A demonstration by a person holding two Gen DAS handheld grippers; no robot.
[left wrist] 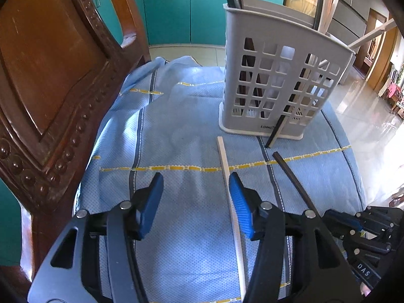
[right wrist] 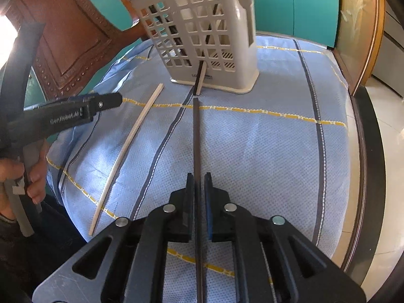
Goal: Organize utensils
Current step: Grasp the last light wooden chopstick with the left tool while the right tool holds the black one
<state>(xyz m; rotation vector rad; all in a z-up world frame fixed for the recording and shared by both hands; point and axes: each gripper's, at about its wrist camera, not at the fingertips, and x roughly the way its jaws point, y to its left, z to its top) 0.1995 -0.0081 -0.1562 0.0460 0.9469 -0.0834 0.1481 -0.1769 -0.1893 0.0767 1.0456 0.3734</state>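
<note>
Blue woven cloth with yellow and dark grey stripes is covering the table, its dark wooden rim showing along the right edge; a carved reddish-brown wooden chair back is standing at the left, with teal cabinet doors and a glossy pale tiled floor lying beyond. A grey perforated plastic utensil holder is standing upright on the cloth, already containing several dark and pale sticks. A short dark-and-pale chopstick pair is leaning against its base. The right gripper is closing its jaws on a long dark chopstick, whose far tip is pointing toward the holder, just short of it. The left gripper is hovering with jaws spread wide, gripping nothing. A pale wooden chopstick is lying flat on the cloth, passing just beside the left gripper's right finger.
</note>
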